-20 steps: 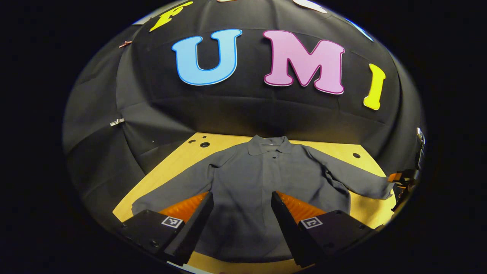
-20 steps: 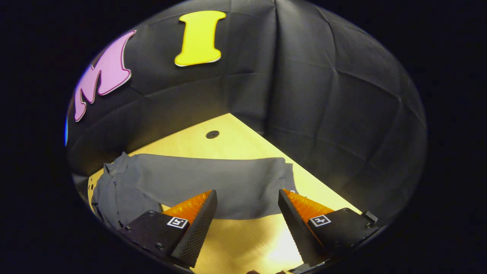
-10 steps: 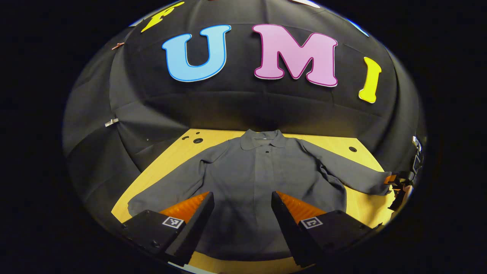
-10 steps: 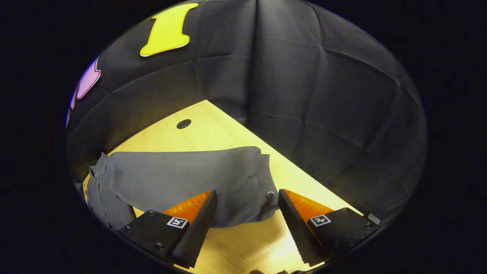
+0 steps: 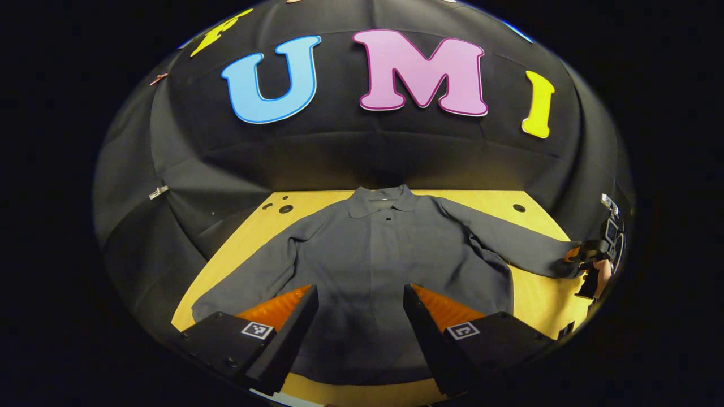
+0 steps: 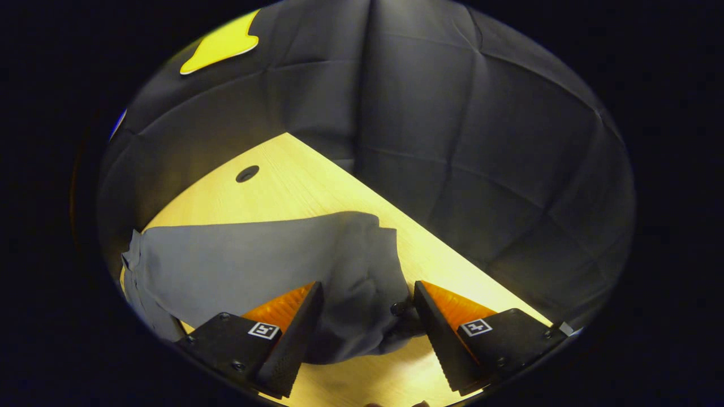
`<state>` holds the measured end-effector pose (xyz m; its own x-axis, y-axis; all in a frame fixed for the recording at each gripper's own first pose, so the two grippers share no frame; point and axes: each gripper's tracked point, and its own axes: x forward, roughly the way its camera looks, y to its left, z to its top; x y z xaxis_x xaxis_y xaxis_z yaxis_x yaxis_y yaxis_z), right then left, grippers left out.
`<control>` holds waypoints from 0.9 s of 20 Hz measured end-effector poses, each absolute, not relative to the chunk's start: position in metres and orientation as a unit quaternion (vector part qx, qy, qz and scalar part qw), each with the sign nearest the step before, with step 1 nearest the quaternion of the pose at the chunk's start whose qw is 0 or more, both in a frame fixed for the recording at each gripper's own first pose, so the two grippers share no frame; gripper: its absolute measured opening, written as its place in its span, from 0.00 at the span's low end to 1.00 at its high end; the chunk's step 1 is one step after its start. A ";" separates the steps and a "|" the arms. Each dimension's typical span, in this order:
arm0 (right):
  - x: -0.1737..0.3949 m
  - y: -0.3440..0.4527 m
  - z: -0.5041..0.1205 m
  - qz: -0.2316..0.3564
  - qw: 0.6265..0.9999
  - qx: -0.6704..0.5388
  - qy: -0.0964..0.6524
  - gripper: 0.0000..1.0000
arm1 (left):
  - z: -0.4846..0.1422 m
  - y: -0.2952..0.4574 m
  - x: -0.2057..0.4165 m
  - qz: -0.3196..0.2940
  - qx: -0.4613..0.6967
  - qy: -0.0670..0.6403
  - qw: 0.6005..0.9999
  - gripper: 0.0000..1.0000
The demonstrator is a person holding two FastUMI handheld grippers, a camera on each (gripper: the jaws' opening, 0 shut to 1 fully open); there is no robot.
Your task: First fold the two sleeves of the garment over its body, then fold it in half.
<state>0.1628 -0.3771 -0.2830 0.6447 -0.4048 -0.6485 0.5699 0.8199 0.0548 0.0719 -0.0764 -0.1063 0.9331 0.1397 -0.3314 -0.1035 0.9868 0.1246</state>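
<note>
grey garment [image 5: 390, 265] on wooden table [image 5: 537, 299]

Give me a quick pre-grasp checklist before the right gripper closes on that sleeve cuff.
1. Right gripper open: ok, jaws apart.
2. Sleeve cuff between the fingers: ok, bunched in the gap.
3. Both fingers pressing the cloth: cannot tell.
4. Garment spread flat on the table: ok, neither sleeve folded yet.
5. Left gripper out of the way: ok, open, hovering over the hem, holding nothing.
6. Left sleeve lying free: ok.
</note>
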 end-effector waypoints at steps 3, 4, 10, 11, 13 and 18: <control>0.168 -0.370 -0.288 -0.271 0.894 0.122 0.334 1.00 | -0.105 -0.081 0.073 0.050 0.062 0.175 0.981 0.95; 0.169 -0.369 -0.285 -0.272 0.896 0.120 0.330 0.84 | -0.105 -0.083 0.072 0.047 0.061 0.176 0.981 0.95; 0.178 -0.345 -0.288 -0.249 0.893 0.124 0.355 0.16 | -0.104 -0.073 0.069 0.049 0.048 0.179 0.981 0.96; 0.176 -0.343 -0.287 -0.243 0.893 0.131 0.356 0.11 | -0.103 -0.069 0.067 0.051 0.045 0.178 0.982 0.96; 0.175 -0.339 -0.287 -0.232 0.888 0.146 0.369 0.07 | -0.099 -0.059 0.063 0.058 0.038 0.174 0.982 0.96; 0.175 -0.333 -0.249 -0.229 0.902 0.110 0.349 0.07 | -0.098 -0.030 0.053 0.077 0.017 0.174 0.982 0.96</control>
<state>0.1747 -0.3325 -0.2489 0.6520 -0.3361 -0.6796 0.4902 0.8707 0.0396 0.0527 -0.0303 -0.0981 0.9275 0.1563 -0.3396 -0.1444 0.9877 0.0601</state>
